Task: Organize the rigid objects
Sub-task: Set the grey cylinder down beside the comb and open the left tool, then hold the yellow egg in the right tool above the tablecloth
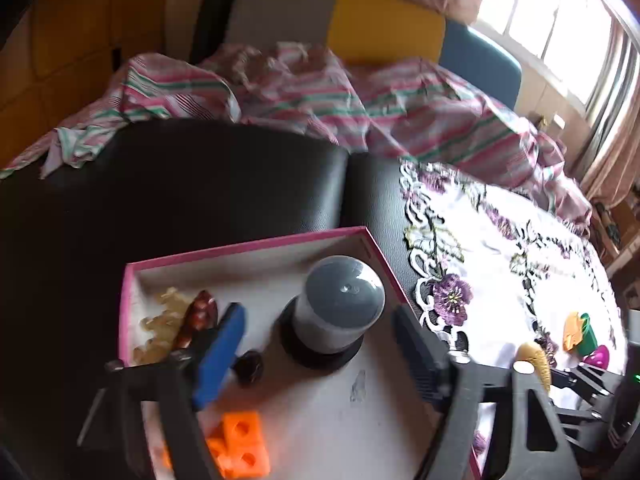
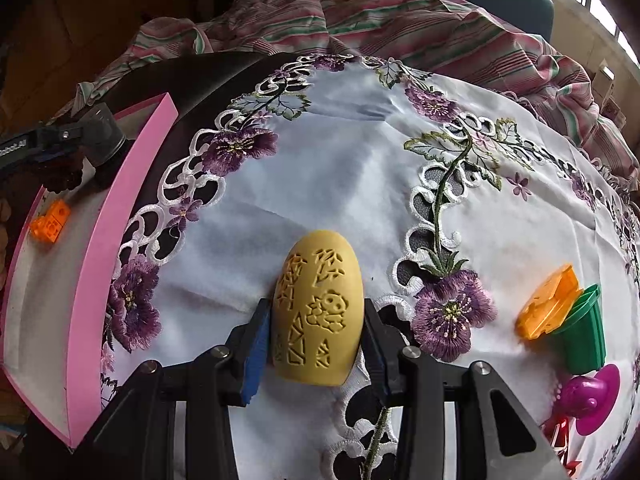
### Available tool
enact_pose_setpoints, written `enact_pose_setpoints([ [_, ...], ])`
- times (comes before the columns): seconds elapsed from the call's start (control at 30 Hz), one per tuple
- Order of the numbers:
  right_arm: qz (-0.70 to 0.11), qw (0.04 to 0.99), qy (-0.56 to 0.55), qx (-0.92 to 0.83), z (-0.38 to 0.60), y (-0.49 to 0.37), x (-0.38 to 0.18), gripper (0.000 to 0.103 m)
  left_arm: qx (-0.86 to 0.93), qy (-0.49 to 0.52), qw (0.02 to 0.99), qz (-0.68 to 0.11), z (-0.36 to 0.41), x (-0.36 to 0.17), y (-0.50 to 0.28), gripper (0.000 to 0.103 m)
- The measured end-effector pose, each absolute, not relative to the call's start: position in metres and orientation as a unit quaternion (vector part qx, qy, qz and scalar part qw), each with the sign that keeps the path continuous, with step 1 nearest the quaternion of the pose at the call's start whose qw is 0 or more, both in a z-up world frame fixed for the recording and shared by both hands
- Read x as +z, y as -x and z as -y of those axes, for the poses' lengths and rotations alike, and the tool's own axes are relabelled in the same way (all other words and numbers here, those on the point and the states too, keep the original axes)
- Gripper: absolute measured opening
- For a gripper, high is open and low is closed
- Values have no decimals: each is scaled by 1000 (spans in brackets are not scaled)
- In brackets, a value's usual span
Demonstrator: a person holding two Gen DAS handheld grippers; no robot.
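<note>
Yellow carved egg-shaped shell (image 2: 318, 308) is pinched upright on the embroidered white cloth (image 2: 340, 168) by the right hand-held gripper (image 2: 316, 344), seemingly ready for carrying. Beside it, the left hand-held gripper (image 1: 320, 354) is spread around the grey domed jar (image 1: 338, 304), left standing in the pink-rimmed cardboard tray (image 1: 248, 246).

The left gripper (image 1: 320, 344) points down at a slant. Its two fingers stand wide apart. One finger has a blue pad (image 1: 220, 356) and the other is black (image 1: 420, 354). The pads press on nothing.

The right gripper (image 2: 318, 340) points down more steeply. Its jaws are partly closed. The blue pad (image 2: 256, 354) presses on one side of a yellow egg (image 2: 318, 312) and the dark pad (image 2: 376, 344) presses on the other side. The black arms of this gripper spread out low in the right wrist view.
</note>
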State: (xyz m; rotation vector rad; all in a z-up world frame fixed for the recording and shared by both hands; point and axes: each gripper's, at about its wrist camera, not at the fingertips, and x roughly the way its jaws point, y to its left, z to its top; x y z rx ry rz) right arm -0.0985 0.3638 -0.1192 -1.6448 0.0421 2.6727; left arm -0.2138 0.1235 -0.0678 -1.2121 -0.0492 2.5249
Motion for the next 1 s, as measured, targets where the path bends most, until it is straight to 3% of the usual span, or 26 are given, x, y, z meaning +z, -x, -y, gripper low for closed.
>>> enact_pose_setpoints([
  [0.37, -3, 4, 520, 854, -361, 99, -119, 43, 920, 364, 145, 24, -89, -27, 134, 102],
  [1.0, 8, 9, 513, 859, -359, 97, -120, 42, 928, 361, 85, 40, -51, -18, 58, 103],
])
